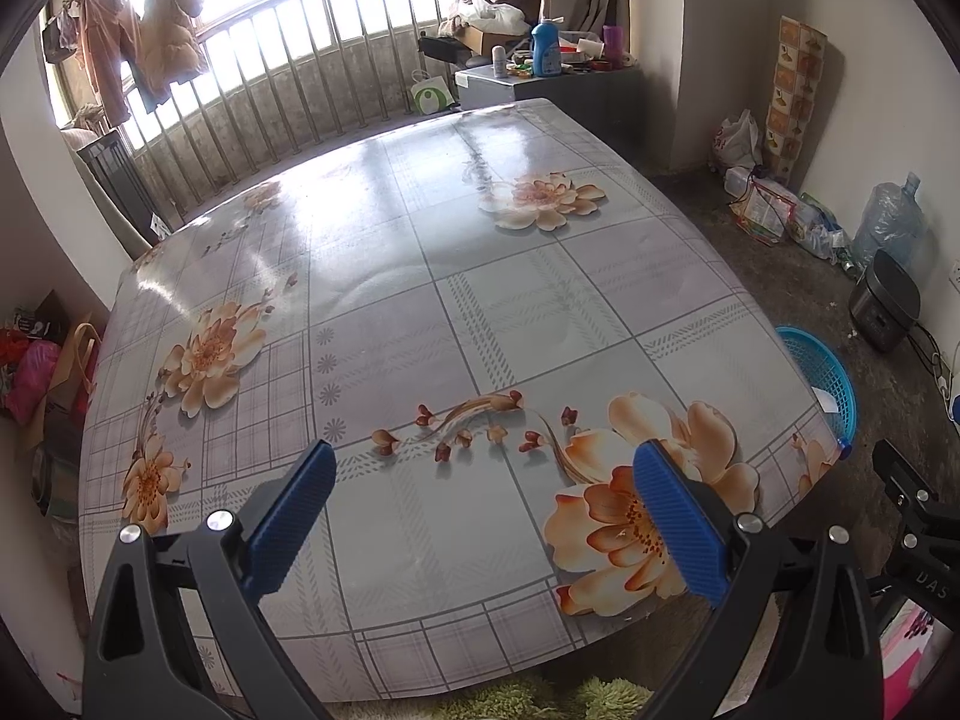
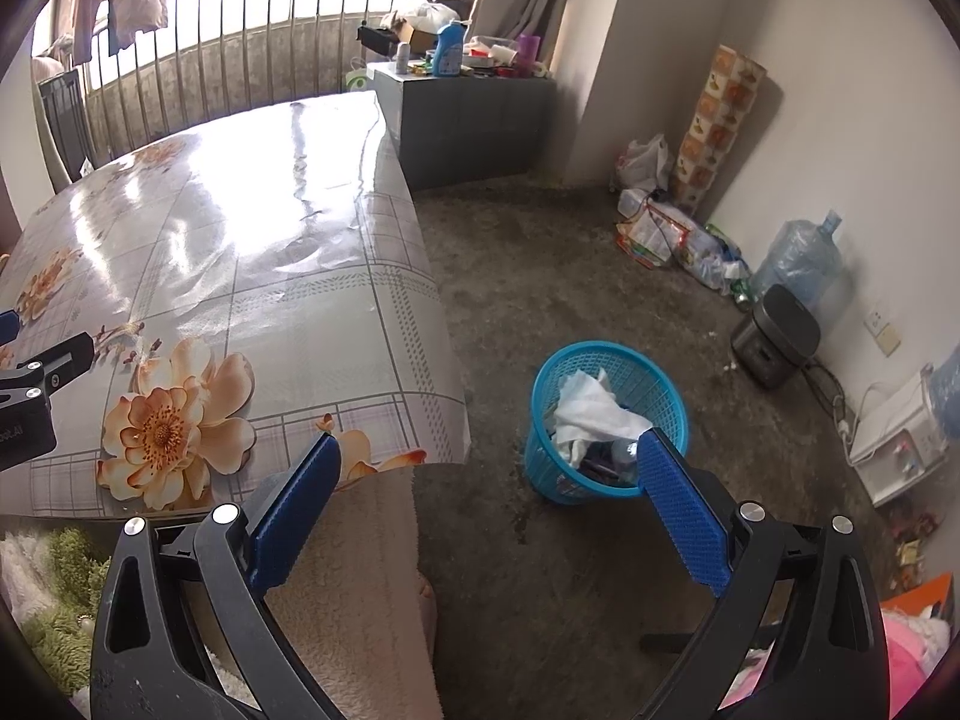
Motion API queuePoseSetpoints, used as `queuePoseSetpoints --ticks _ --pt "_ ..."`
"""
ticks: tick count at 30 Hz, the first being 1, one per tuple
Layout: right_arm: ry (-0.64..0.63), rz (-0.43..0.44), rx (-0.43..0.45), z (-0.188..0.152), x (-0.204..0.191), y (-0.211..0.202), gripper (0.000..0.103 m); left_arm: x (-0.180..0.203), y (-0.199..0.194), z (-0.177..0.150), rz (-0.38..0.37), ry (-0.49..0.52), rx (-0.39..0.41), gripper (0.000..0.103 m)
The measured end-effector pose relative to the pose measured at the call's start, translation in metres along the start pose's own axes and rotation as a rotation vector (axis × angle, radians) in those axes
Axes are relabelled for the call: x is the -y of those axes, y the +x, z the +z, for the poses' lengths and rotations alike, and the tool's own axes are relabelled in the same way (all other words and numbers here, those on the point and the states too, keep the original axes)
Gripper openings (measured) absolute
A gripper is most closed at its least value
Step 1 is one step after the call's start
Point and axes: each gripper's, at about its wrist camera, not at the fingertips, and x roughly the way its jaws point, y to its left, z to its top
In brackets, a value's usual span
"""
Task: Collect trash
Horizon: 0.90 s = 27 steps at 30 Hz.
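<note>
The left gripper (image 1: pixel 486 516) is spread wide and holds nothing. Its two blue pads (image 1: pixel 294 516) hang over the near part of the table (image 1: pixel 384 300). The table has a shiny cloth with big orange flowers (image 1: pixel 636 516) on it. One blue pad sits right over a flower near the table's front corner.

The right gripper (image 2: pixel 489 507) is spread wide too, with nothing between its pads (image 2: pixel 681 516). It hangs past the near corner of the table, over the gray floor (image 2: pixel 540 276). In the left view, a bit of the right gripper shows at the far right edge, off the table.

The bin (image 2: pixel 606 426) is a blue basket with holes in its sides. It stands on the floor, just beside the table's right edge. In the right view it sits ahead of the right gripper, and the right pad covers a bit of its near rim. Whether the pad touches the rim is hard to tell. In the left view only part of the bin (image 1: pixel 822 372) peeks out past the table's edge, well to the right of the left gripper.

The trash (image 2: pixel 591 405) is inside the bin. It is a crumpled white paper on top, with some dark and see-through bits under it. It lies just ahead of the right pad, a little to its left.

A gray box (image 2: pixel 468 114) with a blue bottle (image 2: pixel 450 48) on it stands behind the table. Bags (image 2: pixel 645 162) and a big water jug (image 2: pixel 798 258) sit by the far wall.
</note>
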Motion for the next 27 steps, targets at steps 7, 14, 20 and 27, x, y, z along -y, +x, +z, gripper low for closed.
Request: queuePoseSetpoints --ticks 7,14,20,27 --pt "0.000 0.001 0.000 0.0008 -0.0004 0.0005 0.095 0.0001 0.0006 0.0008 0.000 0.001 -0.003 0.097" --pt "-0.001 0.002 0.000 0.0019 -0.0016 0.0013 0.095 -0.0002 0.0010 0.0008 0.001 0.002 -0.004 0.097" --pt "0.000 0.002 0.001 0.0023 -0.0024 0.0015 0.095 0.0000 0.0014 0.0006 0.001 0.003 -0.006 0.097" --pt "-0.003 0.003 0.001 0.0031 -0.0044 0.0014 0.095 -0.0002 0.0016 0.0001 0.001 0.005 -0.005 0.097"
